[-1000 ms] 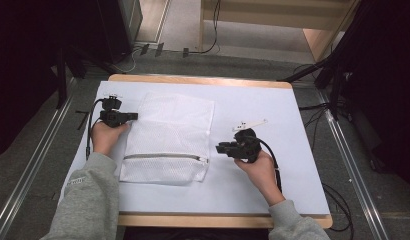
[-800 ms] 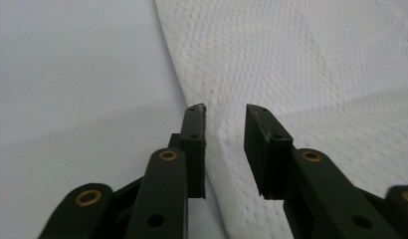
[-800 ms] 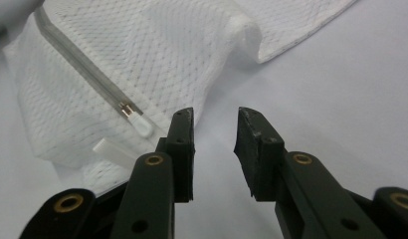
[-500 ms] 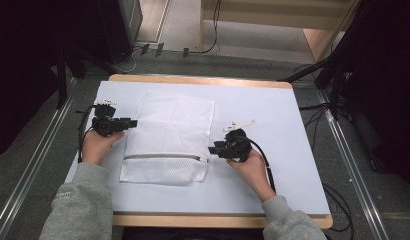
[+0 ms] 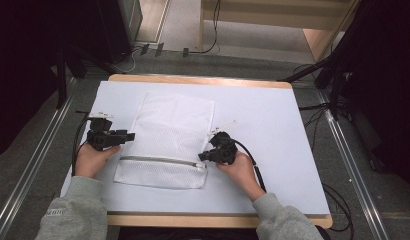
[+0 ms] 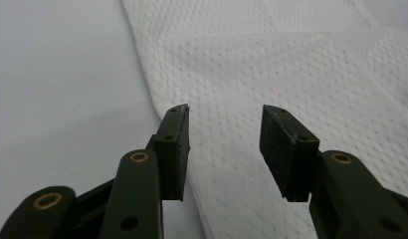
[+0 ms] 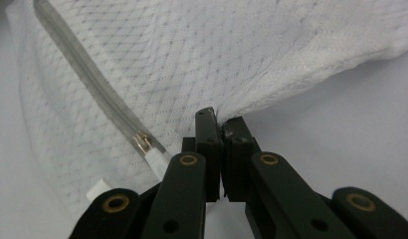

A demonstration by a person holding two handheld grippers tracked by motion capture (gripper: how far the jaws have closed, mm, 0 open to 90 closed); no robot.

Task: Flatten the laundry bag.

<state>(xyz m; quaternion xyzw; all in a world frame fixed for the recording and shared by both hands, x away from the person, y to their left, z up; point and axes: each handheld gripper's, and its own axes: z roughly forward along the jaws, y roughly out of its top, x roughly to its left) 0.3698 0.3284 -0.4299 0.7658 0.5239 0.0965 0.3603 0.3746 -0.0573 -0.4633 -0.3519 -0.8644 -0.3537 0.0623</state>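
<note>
Fingers point(image 6: 174, 144) of left gripper point(image 5: 124, 136) stand apart, just opened further, nothing between them, hovering at the left edge of the white mesh bag point(image 5: 173, 130) at left-centre of the high view. Bag lies flat mid-frame on the pale table cover point(image 5: 273, 120), zipper point(image 5: 160, 160) along its lower end. Right gripper point(image 5: 203, 155), right of centre, has just closed tight on the bag's right edge near the zipper pull point(image 7: 145, 144).

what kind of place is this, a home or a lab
Most likely a lab or recording workspace, not a home: a white-covered table set between metal floor rails, loose cables on the floor, and a mesh laundry bag laid out for handling.
</note>
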